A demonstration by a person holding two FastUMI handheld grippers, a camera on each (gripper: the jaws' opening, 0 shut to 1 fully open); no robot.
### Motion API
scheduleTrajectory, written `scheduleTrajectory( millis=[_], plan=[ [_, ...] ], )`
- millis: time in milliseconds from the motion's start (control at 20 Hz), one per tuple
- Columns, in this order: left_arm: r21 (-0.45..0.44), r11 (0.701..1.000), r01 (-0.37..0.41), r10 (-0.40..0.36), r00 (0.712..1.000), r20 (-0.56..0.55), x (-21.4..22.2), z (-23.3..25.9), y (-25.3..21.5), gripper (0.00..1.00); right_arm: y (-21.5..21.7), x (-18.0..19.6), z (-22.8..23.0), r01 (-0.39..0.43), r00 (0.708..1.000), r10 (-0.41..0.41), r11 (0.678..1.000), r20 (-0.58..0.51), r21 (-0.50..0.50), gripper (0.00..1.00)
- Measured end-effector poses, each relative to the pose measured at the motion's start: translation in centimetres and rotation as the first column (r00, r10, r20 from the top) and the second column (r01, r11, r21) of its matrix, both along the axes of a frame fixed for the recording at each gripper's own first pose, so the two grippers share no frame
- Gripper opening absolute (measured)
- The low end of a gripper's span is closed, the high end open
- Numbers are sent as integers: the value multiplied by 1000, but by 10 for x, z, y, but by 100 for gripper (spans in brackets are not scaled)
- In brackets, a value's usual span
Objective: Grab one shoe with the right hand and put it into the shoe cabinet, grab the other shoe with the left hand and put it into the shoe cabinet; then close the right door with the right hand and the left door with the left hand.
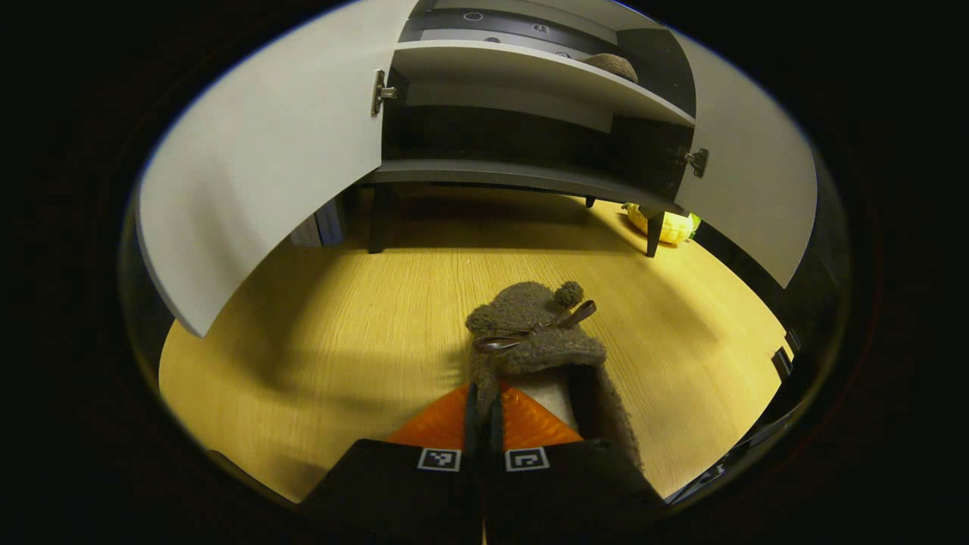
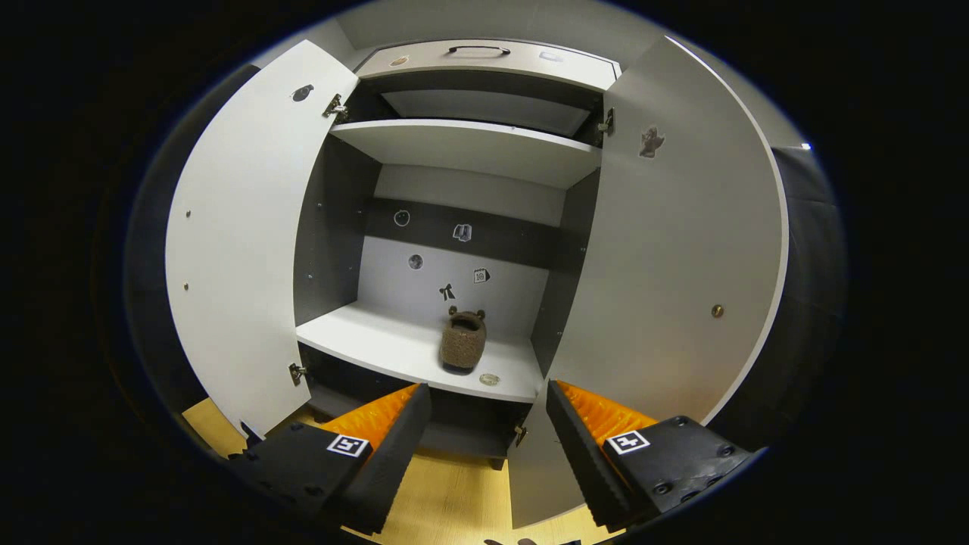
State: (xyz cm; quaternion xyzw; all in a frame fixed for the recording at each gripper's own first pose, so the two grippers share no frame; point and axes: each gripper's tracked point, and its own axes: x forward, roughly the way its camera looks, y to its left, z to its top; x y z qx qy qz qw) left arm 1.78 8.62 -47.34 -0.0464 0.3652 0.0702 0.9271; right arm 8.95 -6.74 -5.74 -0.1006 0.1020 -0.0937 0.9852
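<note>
A brown fuzzy shoe [image 1: 534, 341] with a bow lies on the wooden floor [image 1: 341, 333] in front of the shoe cabinet [image 1: 530, 175]. My left gripper [image 1: 483, 397] is shut on the shoe's left side wall at the opening. The other brown shoe [image 2: 463, 341] stands on the cabinet's middle shelf [image 2: 378, 344], toward the right; in the left gripper view that shoe [image 1: 613, 66] sits up on the shelf. My right gripper [image 2: 488, 431] hangs open in front of the shelf, apart from the shoe, with nothing between its fingers. Both doors, left [image 2: 242, 250] and right [image 2: 681, 265], stand wide open.
A small round disc [image 2: 490, 379] lies on the shelf in front of the shoe. A drawer with a handle [image 2: 477, 50] tops the cabinet. A yellow object [image 1: 668, 225] sits on the floor by the cabinet's right leg. The left door [image 1: 265, 159] swings out over the floor.
</note>
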Motion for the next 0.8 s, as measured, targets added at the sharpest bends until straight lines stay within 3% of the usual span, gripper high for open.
scheduleTrajectory(
  millis=[150,300,550,800],
  plan=[
    [-33,999,4,-4,1000,-14,3,7,0,5,4,1,-2,-15,1000,15,1000,-3,2,98],
    [45,999,23,-25,999,36,7,43,-4,5,8,1,-2,-34,999,34,999,-1,4,98],
    [-3,999,45,-43,978,204,41,159,-38,5,9,-2,4,-48,999,47,998,19,45,98],
    [26,1000,-11,1,931,366,109,275,-18,5,10,-10,9,-64,997,60,994,43,85,98]
  ],
)
